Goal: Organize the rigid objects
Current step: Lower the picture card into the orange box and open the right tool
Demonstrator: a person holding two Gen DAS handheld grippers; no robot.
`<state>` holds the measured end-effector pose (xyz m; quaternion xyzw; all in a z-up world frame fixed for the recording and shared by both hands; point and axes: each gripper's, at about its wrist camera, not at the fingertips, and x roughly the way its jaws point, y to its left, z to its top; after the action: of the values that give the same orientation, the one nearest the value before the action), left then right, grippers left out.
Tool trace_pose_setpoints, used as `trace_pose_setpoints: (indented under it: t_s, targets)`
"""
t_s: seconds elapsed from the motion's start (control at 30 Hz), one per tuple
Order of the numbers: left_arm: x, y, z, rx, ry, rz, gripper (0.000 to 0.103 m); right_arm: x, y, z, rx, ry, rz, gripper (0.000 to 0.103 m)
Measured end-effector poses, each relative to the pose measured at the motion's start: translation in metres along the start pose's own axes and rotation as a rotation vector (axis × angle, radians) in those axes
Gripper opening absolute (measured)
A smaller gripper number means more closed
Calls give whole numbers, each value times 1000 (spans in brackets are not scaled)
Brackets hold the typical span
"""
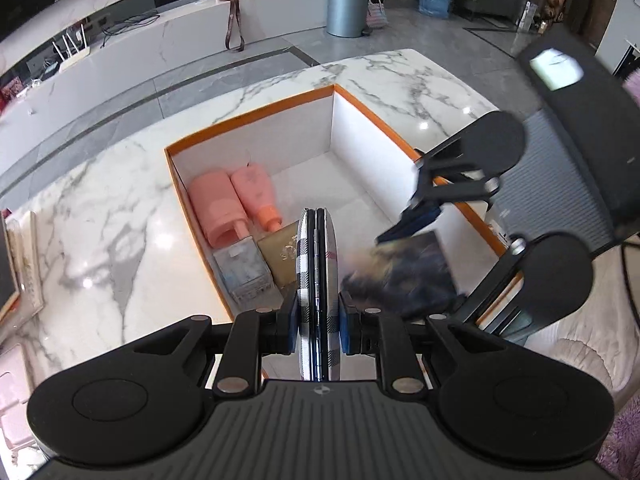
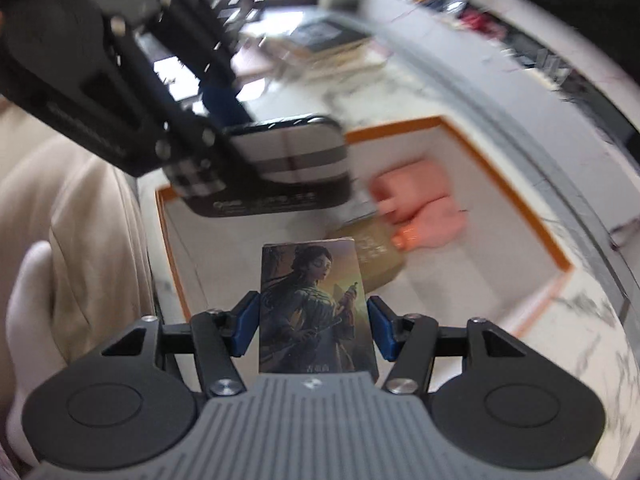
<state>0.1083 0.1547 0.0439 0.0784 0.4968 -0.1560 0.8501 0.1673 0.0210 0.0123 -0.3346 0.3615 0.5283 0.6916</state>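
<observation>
The left gripper has its jaws clamped across the thin edges of a plaid case, which juts forward from them over the orange-rimmed box on the table. The right gripper has its jaws clamped on the sides of an illustrated card box, also above that box. Both look light, stiff and smooth, so a squeeze on opposite flat edges suits them.

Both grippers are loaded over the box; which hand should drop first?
Probably left. The left gripper holds the plaid case above bare floor of the box; the right gripper, holding the card pack, sits nearer the rim.
</observation>
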Motion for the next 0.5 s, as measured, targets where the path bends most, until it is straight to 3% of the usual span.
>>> trace_pose_setpoints:
  t_s: [0.17,0.27,0.5]
  targets:
    - [15,12,-8,26,21,-23,22,41,-3,14,-82,81,78,59]
    - [25,19,-10,30,27,-47,22,54,-15,25,-71,64,146,59]
    - [36,34,-9,14,25,-75,22,93,-17,33,-139,110,213,59]
